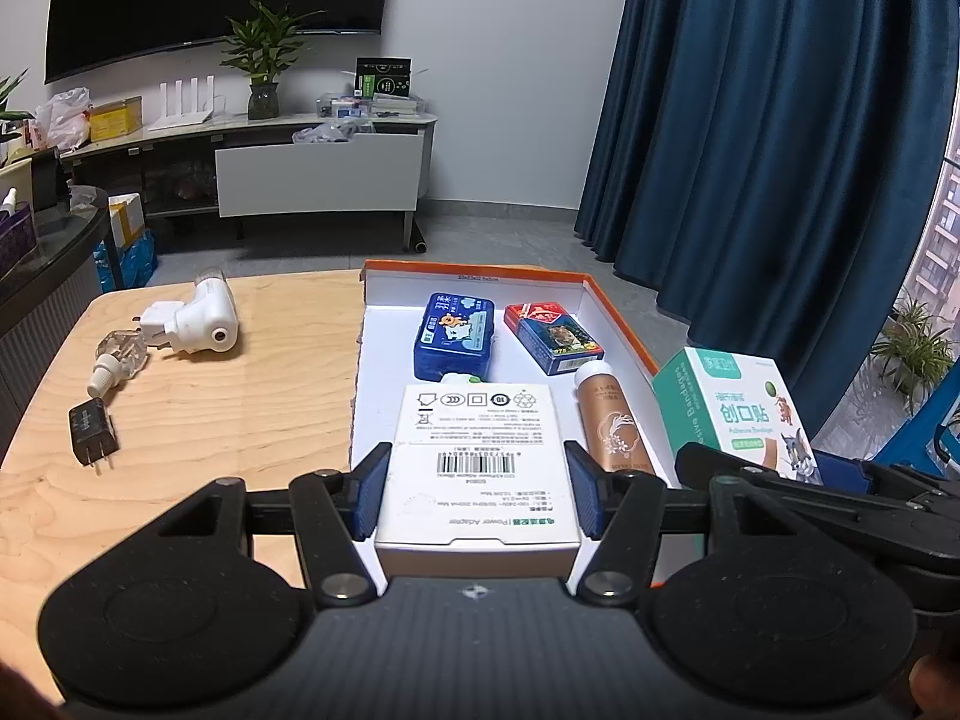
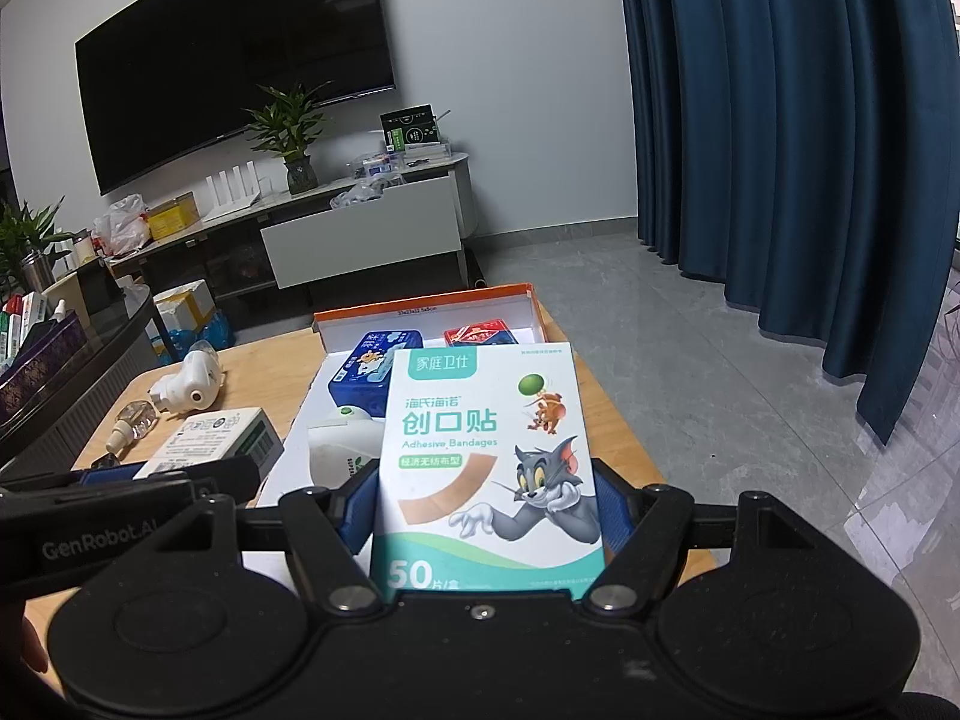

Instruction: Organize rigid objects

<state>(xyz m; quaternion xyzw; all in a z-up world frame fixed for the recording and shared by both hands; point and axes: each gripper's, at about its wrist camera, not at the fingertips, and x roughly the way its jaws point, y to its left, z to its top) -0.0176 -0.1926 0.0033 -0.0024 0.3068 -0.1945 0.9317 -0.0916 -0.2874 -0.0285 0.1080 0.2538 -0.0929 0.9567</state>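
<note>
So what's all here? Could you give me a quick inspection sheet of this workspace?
Surface: wooden table, orange-edged tray on it.
Job's things: white adapter box and bandage box held; blue tin, card pack, gold bottle in tray.
Clutter: white plug-in device, clear bottle, black charger on table.
Grippers: left gripper and right gripper, jaws each closed on a box.
Cables: nothing seen.
Surroundings: TV, plant, blue curtain.

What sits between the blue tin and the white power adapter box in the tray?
A white rounded object with green dots peeks out between blue tin and white power adapter box, in the left wrist view.
</note>
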